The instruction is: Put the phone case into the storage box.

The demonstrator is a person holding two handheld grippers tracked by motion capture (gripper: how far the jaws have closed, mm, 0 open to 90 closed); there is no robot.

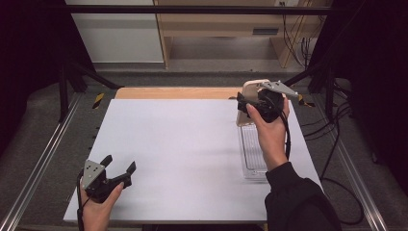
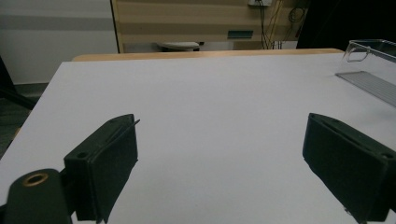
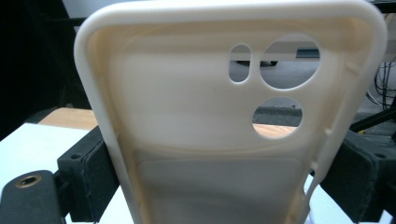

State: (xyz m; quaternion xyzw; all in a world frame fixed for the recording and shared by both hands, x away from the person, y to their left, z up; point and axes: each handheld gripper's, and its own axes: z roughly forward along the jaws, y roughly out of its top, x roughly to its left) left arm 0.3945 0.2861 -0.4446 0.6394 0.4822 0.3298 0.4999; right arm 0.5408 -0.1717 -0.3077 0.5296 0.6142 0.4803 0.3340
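Here, the right gripper (image 1: pixel 251 103) is raised over the far right part of the white table (image 1: pixel 183 154), at about two o'clock from the table's middle in the high view, held by the person's right hand (image 1: pixel 269 132). Its jaws pinch a cream phone case (image 1: pixel 251 91) by its two long edges, so that the case stands roughly upright above the board. In the right gripper view the phone case (image 3: pixel 205 121) shows its inner side, with a black pad pressed against each long edge; an oval slot and two round camera openings sit toward the upper right, around one o'clock from its middle.

Just below that hand, at about three o'clock on the table, a clear plastic tray (image 1: pixel 252 154) lies flat near the right edge. The left gripper view catches the clear plastic tray (image 2: pixel 371 51) at its far right, at about two o'clock.

The left gripper (image 1: pixel 118 166) rests near the front left corner of the table, at about seven o'clock, held in the left hand (image 1: pixel 98 207). Its jaws are spread wide with nothing between them, and in its own view the left gripper (image 2: pixel 219 163) has only bare white table between the two black pads. The two grippers are well apart.
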